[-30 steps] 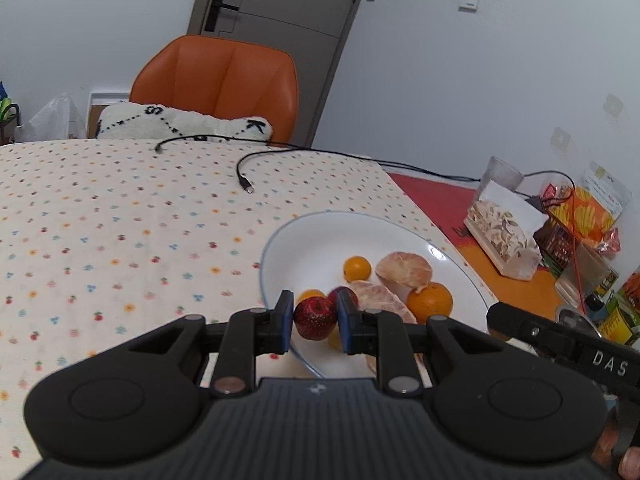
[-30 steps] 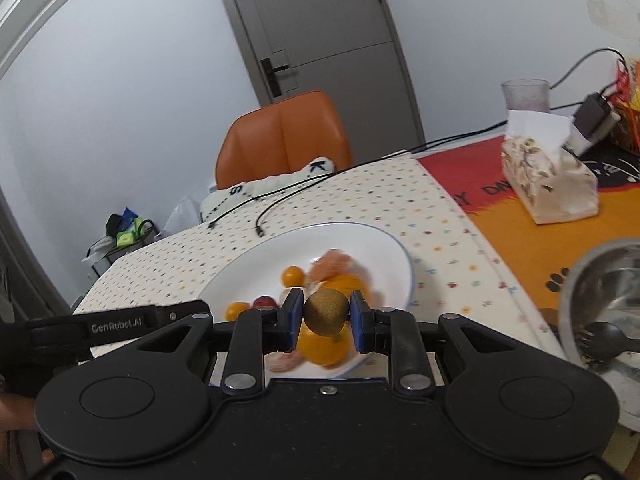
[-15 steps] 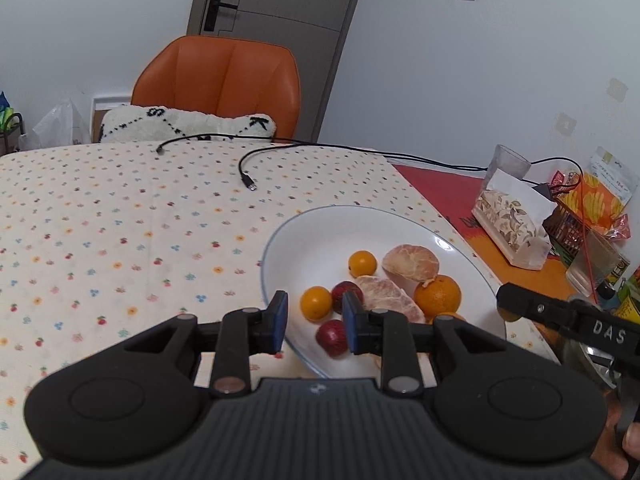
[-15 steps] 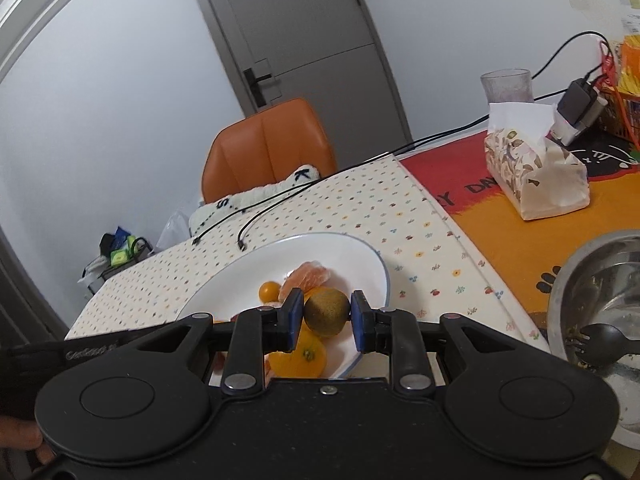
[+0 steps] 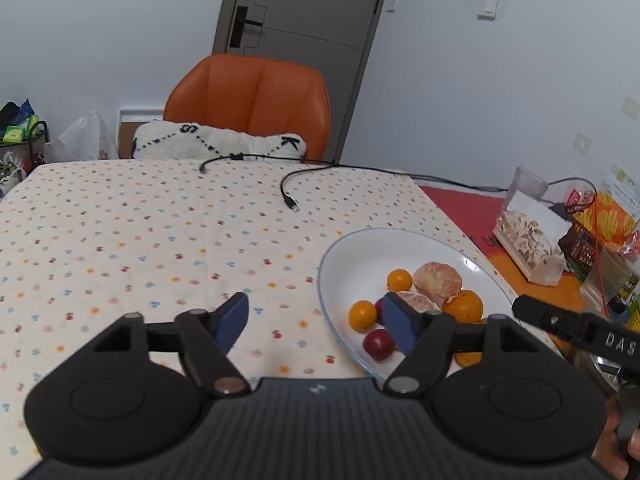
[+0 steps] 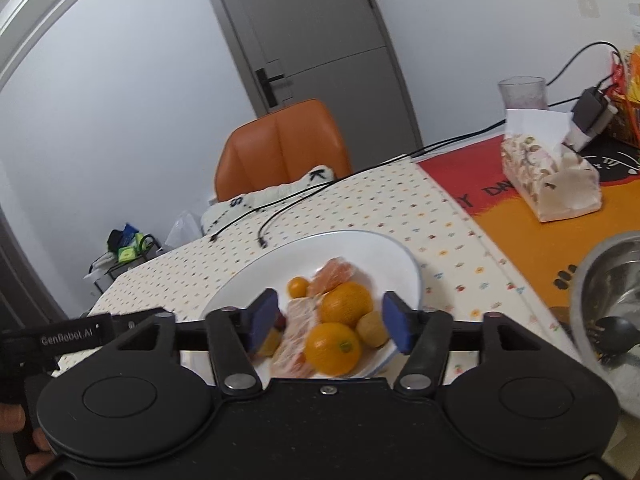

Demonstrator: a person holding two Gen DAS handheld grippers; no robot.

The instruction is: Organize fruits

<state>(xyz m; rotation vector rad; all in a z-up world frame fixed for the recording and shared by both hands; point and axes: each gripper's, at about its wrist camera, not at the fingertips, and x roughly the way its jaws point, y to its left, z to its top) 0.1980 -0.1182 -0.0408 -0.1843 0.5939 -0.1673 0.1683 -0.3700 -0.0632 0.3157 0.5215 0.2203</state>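
My left gripper (image 5: 314, 318) and right gripper (image 6: 329, 322) both hang spread and empty over the plate (image 6: 360, 246), where the kiwi (image 6: 371, 329) sits beside an orange (image 6: 333, 347).

I count 1 plate (image 6: 404, 258) w/ fruit on it. From my right cam: 2 big oranges (image 6: 333, 348), 1 kiwi (image 6: 372, 329), approx 2 peeled pieces (image 6: 334, 274). Left cam adds 2 small oranges (image 5: 362, 314) and 2 red fruits (image 5: 378, 345), one mostly hidden behind a finger. Around the table I get 1 chair (image 5: 248, 98), 1 cushion (image 5: 218, 145), 2 cables (image 5: 292, 188), 1 tissue box (image 6: 550, 184), 1 cup (image 6: 522, 92), 1 steel bowl (image 6: 600, 300) w/ 1 dark spoon (image 6: 614, 330). 2 grippers, left (image 5: 315, 322) and right (image 6: 329, 320), both spread wide.
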